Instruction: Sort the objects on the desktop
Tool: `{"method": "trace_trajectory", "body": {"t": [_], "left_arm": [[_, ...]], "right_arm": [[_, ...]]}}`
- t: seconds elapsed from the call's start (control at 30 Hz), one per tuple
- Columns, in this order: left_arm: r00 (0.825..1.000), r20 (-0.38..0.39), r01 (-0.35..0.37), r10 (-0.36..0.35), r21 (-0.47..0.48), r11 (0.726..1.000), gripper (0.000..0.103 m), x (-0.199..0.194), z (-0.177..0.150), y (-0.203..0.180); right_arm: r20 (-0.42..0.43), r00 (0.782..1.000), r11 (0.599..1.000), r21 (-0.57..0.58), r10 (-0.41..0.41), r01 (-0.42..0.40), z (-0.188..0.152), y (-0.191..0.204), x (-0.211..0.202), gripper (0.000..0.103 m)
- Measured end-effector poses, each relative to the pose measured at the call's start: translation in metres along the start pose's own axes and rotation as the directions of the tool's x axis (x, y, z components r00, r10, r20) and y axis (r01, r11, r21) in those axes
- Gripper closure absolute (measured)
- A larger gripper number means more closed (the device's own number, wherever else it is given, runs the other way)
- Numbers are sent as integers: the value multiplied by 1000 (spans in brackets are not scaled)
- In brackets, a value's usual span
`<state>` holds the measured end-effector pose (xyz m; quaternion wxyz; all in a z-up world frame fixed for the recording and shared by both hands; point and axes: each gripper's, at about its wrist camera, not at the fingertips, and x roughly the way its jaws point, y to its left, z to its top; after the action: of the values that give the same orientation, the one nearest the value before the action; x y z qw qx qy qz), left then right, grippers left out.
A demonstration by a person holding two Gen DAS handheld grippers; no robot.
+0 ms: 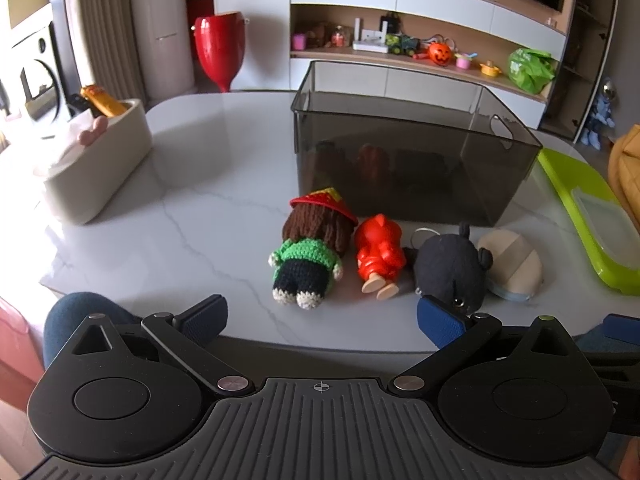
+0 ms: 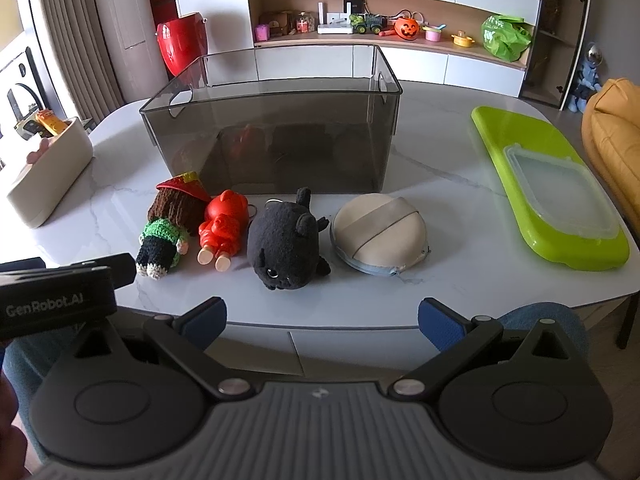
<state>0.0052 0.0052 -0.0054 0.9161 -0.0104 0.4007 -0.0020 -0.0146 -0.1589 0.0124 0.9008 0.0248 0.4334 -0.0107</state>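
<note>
Four items lie in a row on the marble table, in front of a smoky transparent bin [image 1: 400, 184] [image 2: 280, 136]: a crochet doll [image 1: 310, 258] [image 2: 168, 232] with a red hat, a red figurine [image 1: 378, 256] [image 2: 222, 226], a black plush [image 1: 450, 270] [image 2: 286, 240] and a beige round pouch [image 1: 514, 264] [image 2: 380, 232]. My left gripper [image 1: 322, 320] is open and empty near the table's front edge, before the doll and figurine. My right gripper [image 2: 322, 320] is open and empty before the plush and pouch.
A cream caddy [image 1: 96, 168] [image 2: 48, 176] stands at the left. A lime-green tray [image 1: 588, 216] [image 2: 548, 184] holding a clear lid lies at the right. The left gripper's body [image 2: 56, 296] shows at the right wrist view's left edge. Shelves stand behind the table.
</note>
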Motion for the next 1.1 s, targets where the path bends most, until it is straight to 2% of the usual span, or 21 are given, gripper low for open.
{"method": "trace_trajectory", "body": {"t": [1.1], "left_arm": [[1000,3,6,-6,-1,1000,0,0,-2,1]], "right_arm": [[4,1000,1000,-10,4,-4,-2,3,-1,0]]}}
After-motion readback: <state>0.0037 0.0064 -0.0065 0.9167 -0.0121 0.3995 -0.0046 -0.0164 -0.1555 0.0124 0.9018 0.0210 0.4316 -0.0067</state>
